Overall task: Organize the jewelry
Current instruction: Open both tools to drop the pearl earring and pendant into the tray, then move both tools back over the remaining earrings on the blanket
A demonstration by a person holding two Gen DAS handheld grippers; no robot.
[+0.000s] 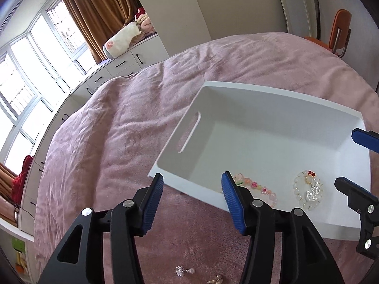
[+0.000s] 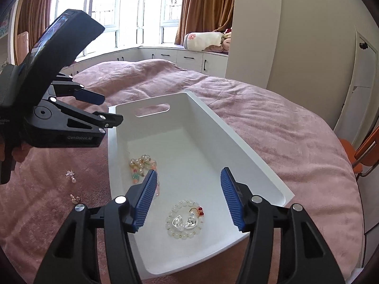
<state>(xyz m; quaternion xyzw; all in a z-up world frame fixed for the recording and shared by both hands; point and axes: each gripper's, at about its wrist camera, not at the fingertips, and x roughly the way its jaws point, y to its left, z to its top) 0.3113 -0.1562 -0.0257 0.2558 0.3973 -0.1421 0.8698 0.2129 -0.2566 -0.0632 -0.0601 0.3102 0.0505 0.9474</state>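
With both bracelets in the white bin [image 2: 248,158], we hover the left gripper [image 1: 192,201] and right gripper [image 2: 188,198] half-open and empty; next, perhaps earrings [image 2: 71,175] at nine o'clock.

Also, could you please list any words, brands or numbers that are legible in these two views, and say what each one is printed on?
"GenRobot.AI": on the side of the left gripper body, seen from the right wrist view.
Small white lettering at the left edge of that same body: cut off and too blurred to read.
Nothing legible on the white bin or the jewelry.

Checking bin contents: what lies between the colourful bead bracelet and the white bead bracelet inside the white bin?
Nothing: in the right wrist view, only bare bin floor separates the colourful bead bracelet from the white bead bracelet.
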